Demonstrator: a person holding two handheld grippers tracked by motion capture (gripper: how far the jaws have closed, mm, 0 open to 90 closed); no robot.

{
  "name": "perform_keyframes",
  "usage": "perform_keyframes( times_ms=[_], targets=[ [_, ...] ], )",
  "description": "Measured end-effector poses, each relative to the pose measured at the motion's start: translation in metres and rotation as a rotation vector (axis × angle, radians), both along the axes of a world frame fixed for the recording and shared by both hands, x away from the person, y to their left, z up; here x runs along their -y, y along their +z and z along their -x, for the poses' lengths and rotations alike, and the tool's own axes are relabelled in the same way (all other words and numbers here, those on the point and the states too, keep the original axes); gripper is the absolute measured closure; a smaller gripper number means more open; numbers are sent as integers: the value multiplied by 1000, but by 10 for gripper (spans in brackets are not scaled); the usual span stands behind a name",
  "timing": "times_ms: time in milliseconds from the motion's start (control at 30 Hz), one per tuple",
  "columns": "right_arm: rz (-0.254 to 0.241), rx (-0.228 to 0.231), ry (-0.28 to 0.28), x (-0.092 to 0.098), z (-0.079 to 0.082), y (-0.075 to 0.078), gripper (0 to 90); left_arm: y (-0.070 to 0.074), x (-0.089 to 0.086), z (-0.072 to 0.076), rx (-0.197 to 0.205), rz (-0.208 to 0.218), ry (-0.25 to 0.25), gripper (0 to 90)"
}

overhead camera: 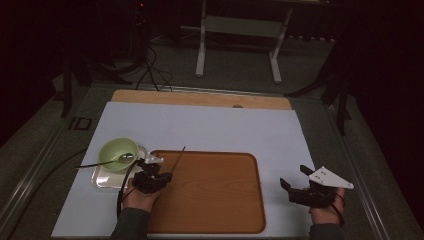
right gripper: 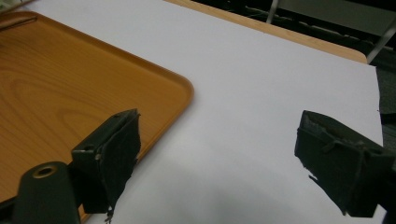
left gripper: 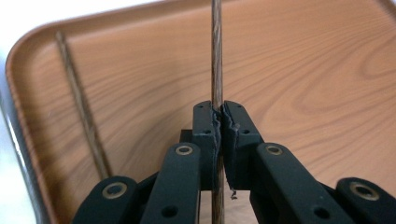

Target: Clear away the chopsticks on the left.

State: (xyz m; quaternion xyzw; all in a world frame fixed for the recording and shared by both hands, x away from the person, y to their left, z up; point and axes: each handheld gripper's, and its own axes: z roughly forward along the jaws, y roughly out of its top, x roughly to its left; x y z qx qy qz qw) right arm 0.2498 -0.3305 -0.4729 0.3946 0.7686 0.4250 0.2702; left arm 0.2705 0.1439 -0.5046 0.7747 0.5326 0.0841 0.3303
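Left gripper [left gripper: 217,123] is clamped on a thin dark wooden chopstick [left gripper: 216,51], jaws pinched tight with the stick running straight up between the pads and a short tail poking out below. In the high view the held chopstick [overhead camera: 178,157] angles up and away from the left gripper [overhead camera: 151,178] over the near-left corner of the wooden tray [overhead camera: 220,200]. A second chopstick [left gripper: 81,109] lies flat inside the tray near its left rim, apart from the held one. Handling guess: very light, stiff, smooth and round, so it'll want to roll or pivot in the pads; the grip looks well toward one end, which leaves a long free lever that can swing. A hold nearer the middle would be steadier; for setting it down beside its mate, the current hold looks workable if lowered level. Right gripper [overhead camera: 305,190] is spread wide with nothing in it, hovering over the white mat [right gripper: 261,93] just off the tray's right edge [right gripper: 177,88]. Left of the tray, a green bowl [overhead camera: 116,149] with a spoon [overhead camera: 107,161] in it sits on a small metal tray [overhead camera: 102,179].
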Motion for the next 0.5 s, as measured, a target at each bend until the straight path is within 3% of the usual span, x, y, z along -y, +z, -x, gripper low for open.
perform_keyframes(
  times_ms=[100,333,400,433,500],
  targets=[
    [0,-2,-1,0,0,0,141,-5,0,-1,-23,-23,21,845],
    [0,-1,1,0,0,0,141,-14,3,-3,-32,-113,39,830],
    [-1,-1,0,0,0,0,141,-15,3,-2,-24,-121,43,823],
    [-1,-1,0,0,0,0,141,-14,4,-1,-5,-177,49,823],
    [0,-1,0,0,0,0,141,-13,4,1,6,-215,48,802]
  ],
)
